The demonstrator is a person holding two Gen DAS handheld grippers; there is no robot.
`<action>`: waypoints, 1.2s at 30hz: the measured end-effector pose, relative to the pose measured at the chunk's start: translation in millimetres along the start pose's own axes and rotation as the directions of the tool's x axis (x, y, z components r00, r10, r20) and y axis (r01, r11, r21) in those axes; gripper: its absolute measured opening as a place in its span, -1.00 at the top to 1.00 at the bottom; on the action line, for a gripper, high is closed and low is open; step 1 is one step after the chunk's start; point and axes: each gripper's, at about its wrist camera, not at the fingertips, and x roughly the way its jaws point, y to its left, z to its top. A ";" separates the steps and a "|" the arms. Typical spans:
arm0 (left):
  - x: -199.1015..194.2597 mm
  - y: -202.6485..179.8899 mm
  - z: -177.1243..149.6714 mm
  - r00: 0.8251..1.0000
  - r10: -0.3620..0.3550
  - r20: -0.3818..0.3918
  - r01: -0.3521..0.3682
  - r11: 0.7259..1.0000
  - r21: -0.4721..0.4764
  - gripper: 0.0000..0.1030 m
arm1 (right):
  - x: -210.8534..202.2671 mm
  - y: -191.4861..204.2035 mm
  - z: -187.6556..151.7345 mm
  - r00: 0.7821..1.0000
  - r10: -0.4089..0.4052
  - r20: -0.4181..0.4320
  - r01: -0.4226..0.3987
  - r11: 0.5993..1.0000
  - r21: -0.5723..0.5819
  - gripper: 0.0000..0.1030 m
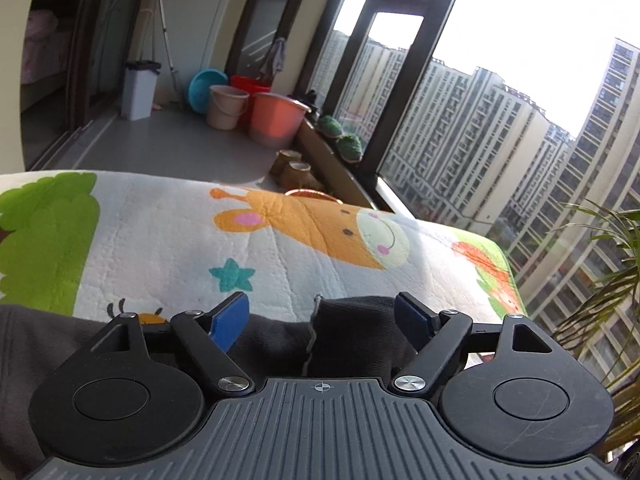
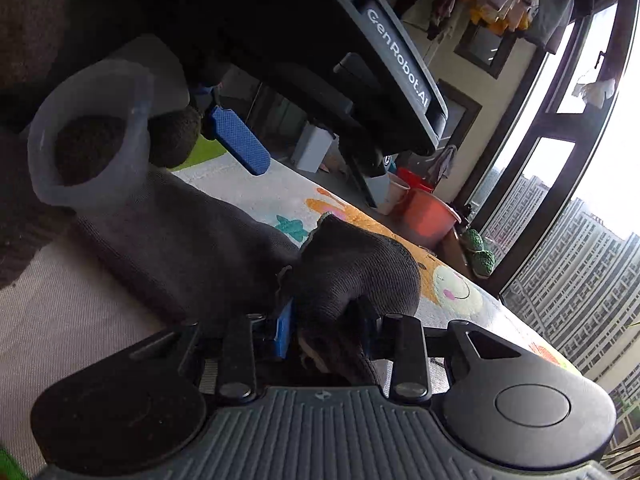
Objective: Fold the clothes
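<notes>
A dark grey garment (image 1: 280, 340) lies on a cartoon-printed mat (image 1: 160, 232) at the near edge. My left gripper (image 1: 322, 314) is open, its blue pads apart on either side of a raised fold with a seam. In the right wrist view the same dark garment (image 2: 192, 248) stretches across the mat (image 2: 256, 196). My right gripper (image 2: 326, 332) is shut on a bunched corner of it. The left gripper's body and one blue finger (image 2: 240, 140) hang above the cloth at upper left.
Several plastic buckets (image 1: 276, 120) and a white bin (image 1: 140, 88) stand on the balcony floor beyond the mat. Small potted plants (image 1: 340, 136) sit on the window ledge. A leafy plant (image 1: 608, 300) is at the right. Laundry hangs overhead (image 2: 500, 4).
</notes>
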 end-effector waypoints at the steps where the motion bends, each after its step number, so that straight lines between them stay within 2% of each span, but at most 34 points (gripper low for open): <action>1: 4.0 -1.3 -1.6 1.000 -0.011 -0.022 0.011 1.000 0.008 -0.45 | -0.7 6.0 -0.5 1.000 0.002 0.005 -0.002 1.000 -0.029 0.37; 2: 12.0 -1.0 -4.4 0.999 -0.009 -0.051 0.009 1.000 0.004 -0.41 | -1.6 9.0 -1.2 1.000 0.003 0.009 -0.003 0.999 -0.044 0.37; 3: 22.0 2.5 -8.1 0.997 -0.007 -0.078 0.006 1.000 -0.005 -0.29 | -2.3 8.6 -2.2 1.000 0.006 0.011 -0.006 0.999 -0.044 0.36; 4: 30.1 7.0 -11.5 0.995 -0.014 -0.099 0.012 1.000 -0.027 -0.28 | -3.3 4.8 -3.3 1.000 0.011 0.009 -0.011 1.000 -0.027 0.36; 6: 45.3 16.1 -18.3 0.990 -0.036 -0.140 0.026 0.997 -0.079 -0.32 | -7.6 -13.1 -6.7 0.998 0.055 0.006 -0.055 0.997 0.061 0.34; 8: 51.3 26.3 -21.5 0.988 -0.067 -0.141 0.049 0.991 -0.128 -0.36 | -15.0 -39.3 -11.1 0.990 0.138 0.018 -0.139 0.969 0.203 0.14; 10: 50.0 32.1 -24.5 0.988 -0.074 -0.138 0.054 0.988 -0.144 -0.36 | -21.9 -72.7 -19.9 0.977 0.209 0.052 -0.212 0.892 0.398 -0.30; 13: 50.0 33.6 -25.3 0.988 -0.074 -0.134 0.054 0.987 -0.150 -0.37 | -19.1 -112.5 -38.2 0.965 0.249 0.083 -0.244 0.734 0.634 -0.38; 15: 49.9 34.6 -25.7 0.988 -0.077 -0.131 0.056 0.986 -0.158 -0.38 | -9.2 -127.3 -50.8 0.962 0.260 0.082 -0.236 0.642 0.730 -0.38; 19: 48.5 37.3 -24.9 0.987 -0.089 -0.131 0.064 0.981 -0.185 -0.40 | 18.5 -130.3 -73.4 0.935 0.344 0.083 -0.256 0.498 0.829 -0.39; 20: 48.2 37.5 -24.7 0.987 -0.091 -0.131 0.065 0.980 -0.187 -0.40 | 23.3 -128.6 -76.4 0.932 0.350 0.092 -0.261 0.476 0.840 -0.39; 21: 48.4 36.9 -24.5 0.987 -0.092 -0.133 0.067 0.981 -0.180 -0.44 | 27.0 -126.0 -78.6 0.931 0.350 0.102 -0.266 0.461 0.847 -0.29; 22: 48.2 35.5 -24.3 0.987 -0.090 -0.135 0.066 0.983 -0.172 -0.48 | 28.5 -124.8 -77.6 0.925 0.361 0.116 -0.284 0.456 0.843 0.09; 23: 47.7 33.9 -24.3 0.987 -0.087 -0.137 0.064 0.984 -0.164 -0.51 | 28.0 -124.9 -74.3 0.925 0.360 0.120 -0.290 0.467 0.836 0.10; 25: 46.5 30.5 -22.4 0.987 -0.077 -0.138 0.055 0.986 -0.155 -0.69 | 25.5 -127.3 -67.7 0.934 0.342 0.104 -0.276 0.506 0.818 0.26; 27: 43.2 27.4 -19.5 0.990 -0.063 -0.129 0.044 0.988 -0.145 -0.75 | 20.6 -131.9 -67.5 0.940 0.329 0.094 -0.266 0.529 0.806 0.28; 30: 37.2 27.7 -16.0 0.992 -0.054 -0.111 0.039 0.990 -0.137 -0.78 | 17.1 -138.2 -57.4 0.968 0.245 0.045 -0.190 0.608 0.771 0.31; 32: 34.2 28.7 -14.1 0.993 -0.055 -0.107 0.040 0.989 -0.140 -0.81 | 6.5 -139.4 -49.7 0.994 0.109 -0.018 -0.067 0.725 0.686 0.33; 33: 33.2 28.9 -13.1 0.993 -0.057 -0.104 0.042 0.989 -0.140 -0.81 | 1.1 -135.6 -43.6 0.999 0.014 -0.048 0.019 0.791 0.612 0.44; 34: 32.9 28.3 -12.3 0.993 -0.061 -0.103 0.047 0.989 -0.139 -0.81 | -3.4 -128.6 -36.9 0.995 -0.078 -0.067 0.102 0.846 0.523 0.44; 36: 32.9 24.5 -11.3 0.992 -0.076 -0.101 0.063 0.990 -0.130 -0.81 | -7.9 -113.8 -26.4 0.982 -0.178 -0.065 0.189 0.901 0.390 0.44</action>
